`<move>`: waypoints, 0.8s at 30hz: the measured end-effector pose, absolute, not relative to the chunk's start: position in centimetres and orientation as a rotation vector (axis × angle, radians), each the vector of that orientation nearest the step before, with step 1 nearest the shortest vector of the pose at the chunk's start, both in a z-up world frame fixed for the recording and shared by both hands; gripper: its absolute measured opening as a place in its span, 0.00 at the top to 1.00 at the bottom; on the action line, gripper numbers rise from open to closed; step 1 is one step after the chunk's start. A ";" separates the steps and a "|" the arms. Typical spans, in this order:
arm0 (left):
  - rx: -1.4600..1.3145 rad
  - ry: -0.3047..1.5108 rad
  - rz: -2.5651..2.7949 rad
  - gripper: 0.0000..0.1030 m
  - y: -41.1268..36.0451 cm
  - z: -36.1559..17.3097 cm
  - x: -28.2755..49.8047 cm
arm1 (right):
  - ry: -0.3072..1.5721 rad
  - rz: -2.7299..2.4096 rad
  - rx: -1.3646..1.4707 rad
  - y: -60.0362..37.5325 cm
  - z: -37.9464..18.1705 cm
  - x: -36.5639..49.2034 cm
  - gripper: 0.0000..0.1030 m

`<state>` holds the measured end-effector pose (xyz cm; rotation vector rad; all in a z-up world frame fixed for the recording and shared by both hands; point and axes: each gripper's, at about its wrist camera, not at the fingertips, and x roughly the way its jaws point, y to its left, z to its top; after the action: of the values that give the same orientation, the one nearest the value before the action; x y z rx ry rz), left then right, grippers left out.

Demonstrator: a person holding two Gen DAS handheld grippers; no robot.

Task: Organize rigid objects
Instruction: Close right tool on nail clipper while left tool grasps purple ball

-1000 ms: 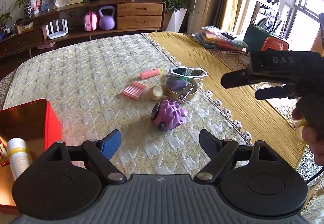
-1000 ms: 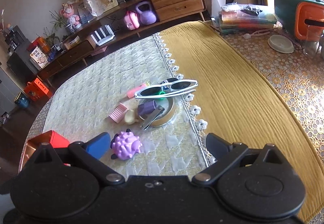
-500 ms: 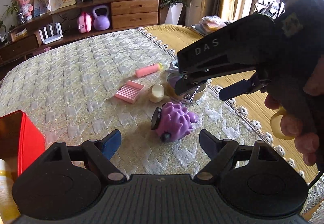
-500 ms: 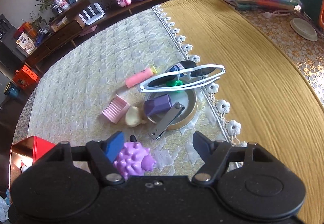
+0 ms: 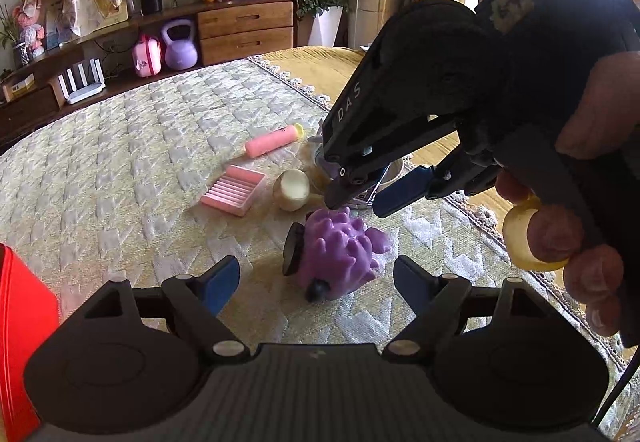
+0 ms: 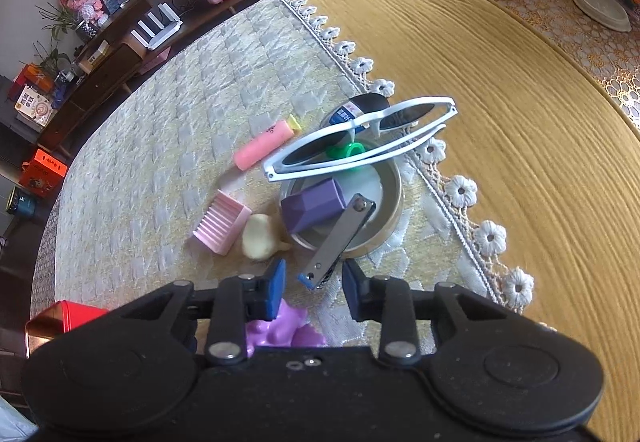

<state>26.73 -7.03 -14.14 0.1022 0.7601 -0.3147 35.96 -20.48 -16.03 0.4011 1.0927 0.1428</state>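
Observation:
A round tin lid [image 6: 390, 202] holds a purple block [image 6: 314, 204], a green ring [image 6: 346, 151], white sunglasses [image 6: 360, 138] and a metal nail clipper [image 6: 340, 240] that hangs over its rim. My right gripper [image 6: 314, 288] is partly closed, its pads on either side of the clipper's low end, apart from it. It also shows in the left wrist view [image 5: 362, 198]. My left gripper [image 5: 316, 282] is open just short of a purple spiky toy [image 5: 340, 254].
A pink highlighter [image 6: 266, 146], a pink ridged tray [image 6: 220, 222] and a cream garlic-shaped piece [image 6: 260, 236] lie left of the lid. A red tin [image 5: 24, 326] stands at the left. The yellow cloth [image 6: 520, 122] lies to the right.
My right gripper has come down and forward to the nail clipper and narrowed its jaws. My left gripper has moved closer to the purple toy.

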 end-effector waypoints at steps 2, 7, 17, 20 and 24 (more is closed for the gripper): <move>0.107 0.759 -0.322 0.18 -7.3 -14.3 26.9 | 1.091 0.139 0.409 -20.6 -16.1 36.1 0.73; 0.117 0.751 -0.318 0.18 -7.6 -14.5 27.3 | 1.096 0.138 0.418 -20.5 -16.4 36.2 0.82; 0.093 0.740 -0.338 0.49 -7.4 -14.7 27.2 | 1.017 0.161 0.405 -21.2 -15.7 34.7 0.96; 0.094 0.740 -0.336 0.50 -7.4 -14.7 27.0 | 0.997 0.165 0.395 -21.8 -15.5 34.1 0.96; 0.070 0.752 -0.336 0.50 -6.7 -14.5 26.7 | 0.985 0.190 0.356 -22.5 -15.2 33.4 0.95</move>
<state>26.75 -6.69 -14.49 0.0698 0.7518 -0.3363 33.39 -22.45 -15.22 0.3563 0.9849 0.1896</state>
